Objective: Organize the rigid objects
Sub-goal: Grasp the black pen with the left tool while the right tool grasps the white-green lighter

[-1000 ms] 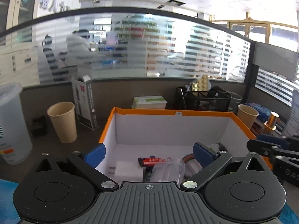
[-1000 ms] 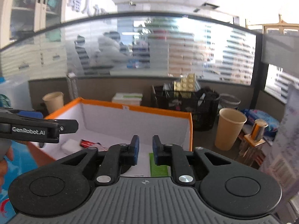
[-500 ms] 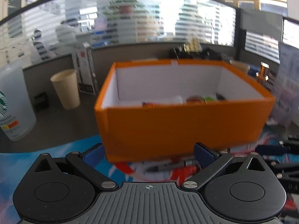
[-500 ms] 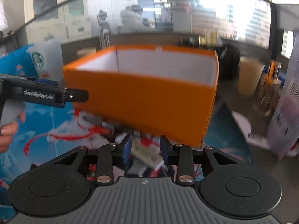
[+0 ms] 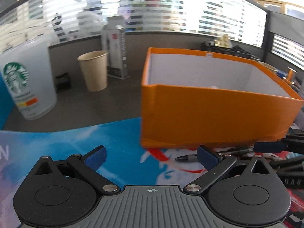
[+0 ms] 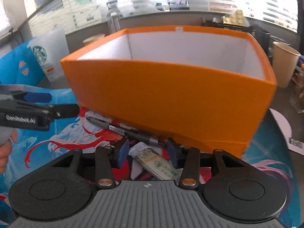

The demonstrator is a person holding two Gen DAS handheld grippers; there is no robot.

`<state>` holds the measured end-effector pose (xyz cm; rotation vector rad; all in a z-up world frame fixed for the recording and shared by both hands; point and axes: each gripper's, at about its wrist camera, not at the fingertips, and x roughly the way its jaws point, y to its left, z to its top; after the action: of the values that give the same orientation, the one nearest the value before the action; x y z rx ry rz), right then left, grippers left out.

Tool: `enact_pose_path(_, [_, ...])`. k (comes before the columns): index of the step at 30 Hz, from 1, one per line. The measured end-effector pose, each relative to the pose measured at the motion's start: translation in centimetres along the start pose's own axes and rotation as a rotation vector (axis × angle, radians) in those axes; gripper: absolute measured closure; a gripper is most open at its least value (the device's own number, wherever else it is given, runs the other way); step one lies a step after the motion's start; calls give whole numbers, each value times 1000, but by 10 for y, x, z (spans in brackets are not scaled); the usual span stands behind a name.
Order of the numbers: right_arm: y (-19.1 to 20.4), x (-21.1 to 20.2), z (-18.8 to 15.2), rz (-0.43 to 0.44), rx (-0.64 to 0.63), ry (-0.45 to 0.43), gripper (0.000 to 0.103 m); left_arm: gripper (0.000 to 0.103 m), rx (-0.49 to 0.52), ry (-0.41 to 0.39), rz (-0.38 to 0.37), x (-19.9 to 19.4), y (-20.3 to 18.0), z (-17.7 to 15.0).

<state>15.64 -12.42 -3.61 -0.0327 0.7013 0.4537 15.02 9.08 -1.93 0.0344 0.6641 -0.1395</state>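
Observation:
An orange box (image 5: 212, 112) with a white inside stands on the patterned mat; it also shows in the right wrist view (image 6: 171, 98). My left gripper (image 5: 151, 156) is open wide and empty, low over the mat in front of the box's left corner. A dark pen (image 5: 187, 158) lies by its right finger. My right gripper (image 6: 146, 150) is open, low before the box, with a pale flat lighter-like item (image 6: 157, 163) lying between its fingers and dark pens (image 6: 121, 128) just beyond. The left gripper shows at the left of the right wrist view (image 6: 38, 110).
A Starbucks tumbler (image 5: 28, 79), a paper cup (image 5: 94, 70) and a grey carton (image 5: 115, 53) stand left of the box. Another paper cup (image 6: 285, 64) and a black mesh basket (image 6: 237, 26) stand behind and right. White paper (image 6: 285, 129) lies right.
Both grippers dropped from above the box to the mat in front of it. The left swung left. The right gripper opened from nearly shut.

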Motion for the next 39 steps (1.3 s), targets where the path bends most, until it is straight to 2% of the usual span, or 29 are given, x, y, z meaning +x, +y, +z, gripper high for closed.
enact_pose_path(5, [36,8,-4,70,-145,8,52,1,-42,15,41,-4,17,-6])
enact_pose_path(8, [59,0,-15,195,-234,11,53,1,-71,23,58,-6,25,-9])
enact_pose_path(10, [66,-11,-21,260,-245,-18,53,1,-93,28,67,-7,30,-11])
enact_pose_path(13, [57,-31,-22,209,-221,-72,52,1,-113,31,70,-8,32,-11])
enact_pose_path(18, [25,-40,-29,108,-240,-34,48,1,-108,37,71,-4,23,-11])
enact_pose_path(21, [18,-41,-33,90,-255,-32,37,1,-127,35,113,-1,18,-11])
enact_pose_path(22, [18,-41,-34,92,-248,-36,29,1,-141,39,114,0,18,-12])
enact_pose_path(23, [19,-42,-35,104,-242,-46,21,1,-152,46,109,1,18,-12])
enact_pose_path(26, [29,-39,-39,153,-276,-64,9,1,-156,65,122,4,13,-14])
enact_pose_path(29, [43,-28,-41,136,-367,-81,8,1,-156,94,130,9,9,-16])
enact_pose_path(31, [42,-17,-38,114,-379,-50,11,0,-142,98,134,10,5,-18])
enact_pose_path(33, [32,-9,-33,155,-307,-23,13,0,-128,103,144,11,2,-18])
enact_pose_path(34, [27,-7,-31,173,-269,-14,19,0,-125,104,149,12,1,-18])
enact_pose_path(35, [24,-7,-30,161,-261,-21,22,0,-121,105,155,12,0,-18])
enact_pose_path(39, [21,-10,-34,118,-241,-34,23,0,-118,99,169,14,-3,-18])
